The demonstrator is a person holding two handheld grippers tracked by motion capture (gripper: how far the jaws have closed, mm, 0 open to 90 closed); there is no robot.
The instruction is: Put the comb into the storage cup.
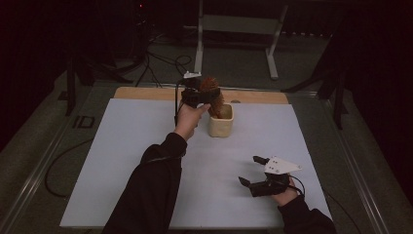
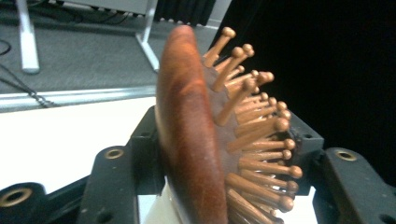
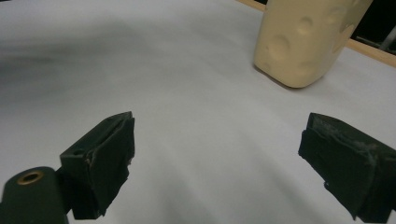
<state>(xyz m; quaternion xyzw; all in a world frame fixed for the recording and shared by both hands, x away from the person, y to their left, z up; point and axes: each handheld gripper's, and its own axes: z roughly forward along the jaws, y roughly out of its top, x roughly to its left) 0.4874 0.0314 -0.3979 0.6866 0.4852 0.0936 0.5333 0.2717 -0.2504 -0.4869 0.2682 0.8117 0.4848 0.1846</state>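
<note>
Jaws of the left hand-held gripper (image 1: 202,96) are clamping a wooden hairbrush (image 2: 205,140), whose lower end is sitting inside a cream cup (image 1: 221,122) near the desk's (image 1: 122,161) far edge. Near the front right corner, the right hand-held gripper (image 1: 249,171) is resting with jaws spread apart, holding nothing.

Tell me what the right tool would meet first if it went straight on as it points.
Probably nothing soon: the open right tool faces bare mat. The cup sits right of its line, though depth is unclear.
</note>
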